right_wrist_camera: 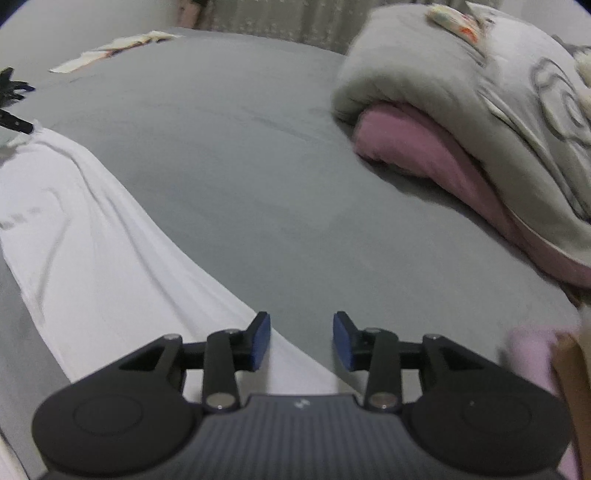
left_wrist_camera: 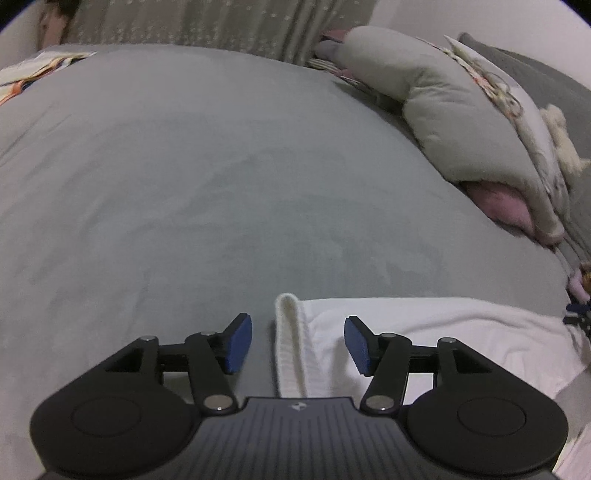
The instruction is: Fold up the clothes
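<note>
In the left wrist view, patterned papers (left_wrist_camera: 33, 72) lie at the far left corner of the grey bed (left_wrist_camera: 184, 184). A dotted grey curtain (left_wrist_camera: 221, 26) hangs behind the bed. Near the bottom, the left tongs (left_wrist_camera: 298, 341) stand open, their blue pads (left_wrist_camera: 240, 343) apart and pressing on nothing. Between them lies the ribbed cuff (left_wrist_camera: 290, 347) of a white garment (left_wrist_camera: 443, 332), touching neither pad. The garment spreads flat on the bed from the cuff toward the right edge of the frame. Further right, a bunched grey quilt (left_wrist_camera: 461, 122) with a pink lining (left_wrist_camera: 502, 206) is piled along the bed's right side, well apart from the garment.

In the right wrist view, the white garment (right_wrist_camera: 92, 240) runs from the upper left down to the bottom centre, wrinkled in long creases, and passes under the left pad of the right tongs (right_wrist_camera: 301, 339). These tongs are also open, with nothing gripped; bare grey sheet (right_wrist_camera: 277, 166) shows between the pads. To the right, the quilt (right_wrist_camera: 480, 92) rests with its pink underside (right_wrist_camera: 424, 147) turned up. A blurred pale pink cloth (right_wrist_camera: 532, 343) sits at the lower right edge.
</note>
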`<state>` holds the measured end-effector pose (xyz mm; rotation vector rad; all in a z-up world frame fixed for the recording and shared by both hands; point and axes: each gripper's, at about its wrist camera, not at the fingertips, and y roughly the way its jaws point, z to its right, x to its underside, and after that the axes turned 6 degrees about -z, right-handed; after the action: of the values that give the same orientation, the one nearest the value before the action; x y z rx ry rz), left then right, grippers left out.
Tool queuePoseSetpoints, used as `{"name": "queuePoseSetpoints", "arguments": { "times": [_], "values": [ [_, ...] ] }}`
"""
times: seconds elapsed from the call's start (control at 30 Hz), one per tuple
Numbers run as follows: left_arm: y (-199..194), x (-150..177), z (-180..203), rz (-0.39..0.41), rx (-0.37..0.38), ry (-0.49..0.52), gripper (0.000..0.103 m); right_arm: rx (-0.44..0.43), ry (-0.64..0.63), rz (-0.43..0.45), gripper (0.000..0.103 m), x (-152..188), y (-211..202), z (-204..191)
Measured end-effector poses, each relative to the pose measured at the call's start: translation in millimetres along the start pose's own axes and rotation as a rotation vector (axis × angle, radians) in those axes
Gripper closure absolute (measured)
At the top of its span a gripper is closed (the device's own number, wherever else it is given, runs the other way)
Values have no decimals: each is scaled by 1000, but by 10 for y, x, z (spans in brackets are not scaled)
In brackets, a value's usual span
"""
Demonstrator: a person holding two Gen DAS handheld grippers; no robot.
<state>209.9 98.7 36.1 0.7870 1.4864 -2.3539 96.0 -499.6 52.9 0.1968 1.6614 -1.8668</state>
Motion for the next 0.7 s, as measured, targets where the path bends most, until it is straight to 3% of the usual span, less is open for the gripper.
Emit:
{"name": "queuePoseSetpoints", "arguments": {
  "times": [0.03,0.1,0.2,0.5,0.7],
  "values": [
    [9,3,16,-5,0,8,52,15,8,-12,65,64,-38,68],
    [26,-9,48,-14,-5,21,73,41,20,-20,61,139,-84,155],
    [23,-20,36,-17,-11,1,91,98,22,-43,61,244,-140,300],
    [-1,-35,127,11,-38,40,98,94,-15,-73,60,332,-79,397],
    [-13,-46,93,12,-45,41,99,20,-6,-77,60,430,-280,503]
  ]
}}
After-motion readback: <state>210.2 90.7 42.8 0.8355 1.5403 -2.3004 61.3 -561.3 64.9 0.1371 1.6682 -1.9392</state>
